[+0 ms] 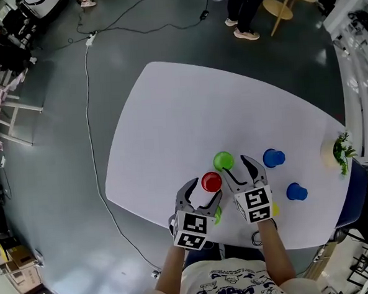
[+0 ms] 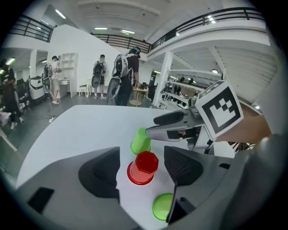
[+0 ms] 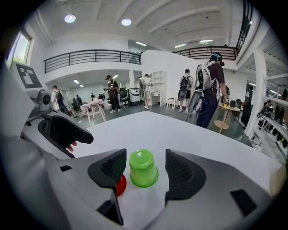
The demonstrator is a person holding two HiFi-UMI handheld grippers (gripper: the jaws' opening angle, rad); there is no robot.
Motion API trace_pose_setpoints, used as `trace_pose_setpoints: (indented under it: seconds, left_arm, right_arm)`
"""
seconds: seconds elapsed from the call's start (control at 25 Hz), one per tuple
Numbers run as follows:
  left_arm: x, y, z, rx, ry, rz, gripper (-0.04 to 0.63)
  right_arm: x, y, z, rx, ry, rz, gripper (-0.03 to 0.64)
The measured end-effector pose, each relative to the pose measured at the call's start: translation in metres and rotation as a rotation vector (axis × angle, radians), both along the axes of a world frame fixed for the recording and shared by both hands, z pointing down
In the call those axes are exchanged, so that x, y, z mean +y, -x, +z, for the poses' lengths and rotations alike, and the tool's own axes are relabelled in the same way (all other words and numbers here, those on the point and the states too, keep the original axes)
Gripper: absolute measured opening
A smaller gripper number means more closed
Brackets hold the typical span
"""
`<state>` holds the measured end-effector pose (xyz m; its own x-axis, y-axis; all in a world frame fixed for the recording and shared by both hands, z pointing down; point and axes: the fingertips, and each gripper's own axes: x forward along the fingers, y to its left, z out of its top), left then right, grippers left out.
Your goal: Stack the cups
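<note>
A red cup (image 1: 211, 182) stands upside down near the table's front edge, between the jaws of my left gripper (image 1: 205, 192). In the left gripper view the red cup (image 2: 141, 168) has a gap to each pad, so my left gripper (image 2: 142, 155) is open. Just beyond it an upside-down green cup (image 1: 223, 161) sits between the jaws of my open right gripper (image 1: 236, 167). In the right gripper view the green cup (image 3: 143, 168) touches neither pad of the right gripper (image 3: 146, 157). A second green cup (image 2: 163, 205) lies by the left gripper's right jaw.
Two blue cups (image 1: 273, 158) (image 1: 296, 192) stand to the right on the white table (image 1: 182, 112). A small potted plant (image 1: 341, 151) sits at the right edge. Something yellow (image 1: 274, 209) peeks out beside the right gripper. A cable (image 1: 89, 105) runs over the floor.
</note>
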<state>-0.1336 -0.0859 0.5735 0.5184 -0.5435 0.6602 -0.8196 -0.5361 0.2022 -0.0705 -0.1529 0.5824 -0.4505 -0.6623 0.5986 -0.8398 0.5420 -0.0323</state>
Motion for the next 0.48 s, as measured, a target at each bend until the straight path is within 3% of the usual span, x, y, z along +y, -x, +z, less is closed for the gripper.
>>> trace_pose_setpoints:
  seconds: [0.48]
  left_arm:
    - [0.004,-0.003,0.037,-0.072,0.076,0.063,0.298]
  right_arm:
    - [-0.002,0.018,0.035,0.011,0.079,-0.073,0.279]
